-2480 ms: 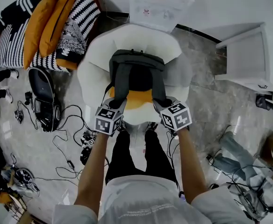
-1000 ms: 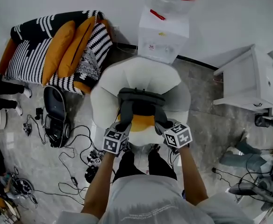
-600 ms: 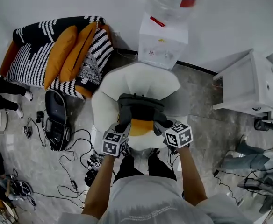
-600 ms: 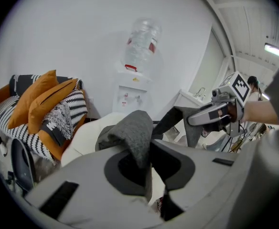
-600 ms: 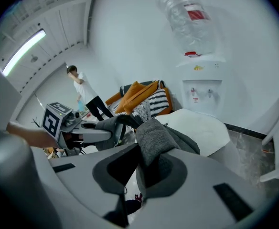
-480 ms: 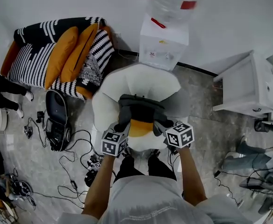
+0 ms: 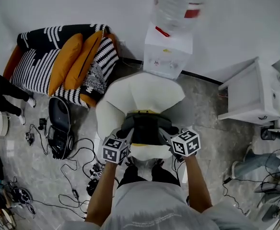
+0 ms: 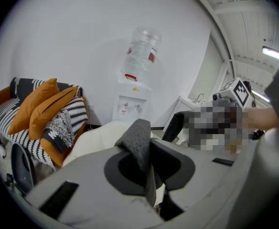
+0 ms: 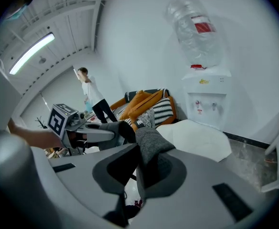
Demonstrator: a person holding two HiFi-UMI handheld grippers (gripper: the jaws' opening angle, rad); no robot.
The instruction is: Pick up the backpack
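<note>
Grey backpack [image 7: 147, 128] hangs over the white chair [image 7: 145, 92], one strap [image 8: 138, 137] pinched in the left hand-held gripper [image 8: 143, 149] and one in the right hand-held gripper [image 9: 144, 149], but a jerk could slip them out.

Lab or office lounge set up for recording, not a home. Water dispenser [image 7: 169, 51] on a bare white wall [image 7: 73, 4] ahead of left gripper [image 7: 123, 135] and right gripper [image 7: 170, 134]. Striped sofa [image 7: 37, 66] with orange cushions [image 7: 63, 56] beyond left gripper, loose cables [image 7: 75, 193] on stone floor [image 7: 212, 128] beside it, white cabinet [image 7: 248, 92] off right gripper, tube light [image 9: 32, 51] overhead.
</note>
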